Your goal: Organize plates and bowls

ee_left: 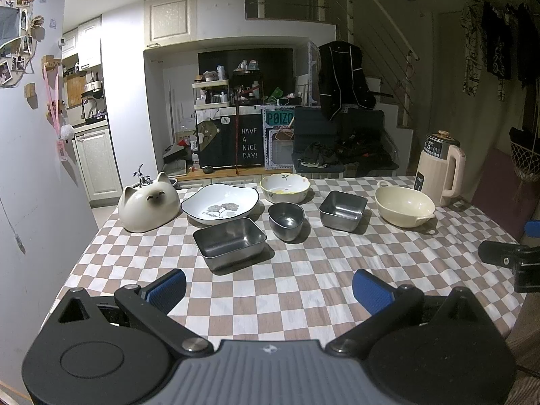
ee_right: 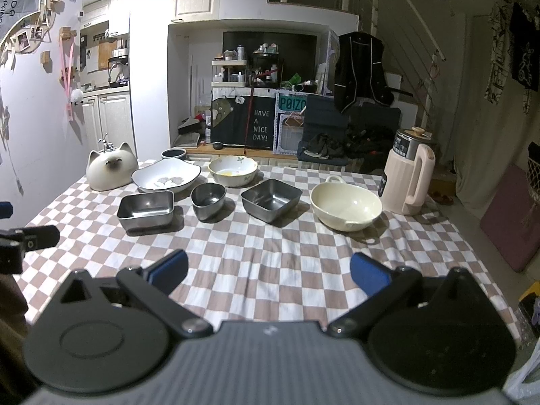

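**Hidden, cropped and unreadable parts**

In the left wrist view, the right claw [ee_left: 516,263] is cut off by the right edge, so its fingers cannot be seen. In the right wrist view, the left claw [ee_right: 23,241] is cropped likewise by the left edge. A dark bowl [ee_right: 173,153] beyond the white plate [ee_right: 165,175] is partly hidden behind it. The near edge of the table [ee_right: 270,253] is covered by the claw body. The kettle [ee_right: 406,175] label is too small to be read.

left tool [ee_left: 269,287]: jaws wide apart, empty | right tool [ee_right: 269,270]: jaws wide apart, empty
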Motion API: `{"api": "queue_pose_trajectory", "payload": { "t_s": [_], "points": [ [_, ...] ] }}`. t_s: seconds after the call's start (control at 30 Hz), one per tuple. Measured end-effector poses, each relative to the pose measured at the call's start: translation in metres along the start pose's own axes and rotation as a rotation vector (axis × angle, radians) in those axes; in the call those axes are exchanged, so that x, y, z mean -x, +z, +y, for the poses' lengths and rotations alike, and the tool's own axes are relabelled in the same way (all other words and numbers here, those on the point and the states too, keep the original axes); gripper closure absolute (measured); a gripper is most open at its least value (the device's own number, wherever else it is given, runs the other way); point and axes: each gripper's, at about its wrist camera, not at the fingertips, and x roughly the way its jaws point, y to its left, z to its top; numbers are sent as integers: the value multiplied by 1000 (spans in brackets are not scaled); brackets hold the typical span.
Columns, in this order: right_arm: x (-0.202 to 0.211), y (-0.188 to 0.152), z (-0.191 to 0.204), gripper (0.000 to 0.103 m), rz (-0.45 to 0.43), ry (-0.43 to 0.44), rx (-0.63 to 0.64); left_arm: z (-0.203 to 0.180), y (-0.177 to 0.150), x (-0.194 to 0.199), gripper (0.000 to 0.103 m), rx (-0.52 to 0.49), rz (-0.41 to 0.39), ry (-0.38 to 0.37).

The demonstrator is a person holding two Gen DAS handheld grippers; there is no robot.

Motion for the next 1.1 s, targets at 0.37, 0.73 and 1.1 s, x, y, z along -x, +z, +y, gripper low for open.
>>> {"api": "queue_pose_trajectory", "payload": {
  "t_s": [0.37,0.73,1.1],
  "points": [
    [0,0,0,0,3,0,1,0,0,0,0,0,0,0],
    [-1,0,0,0,5,0,1,-1,1,0,0,-3,0,-1],
    [0,0,0,0,6,-1,2,-1,1,0,0,-2,0,-1]
  ]
}}
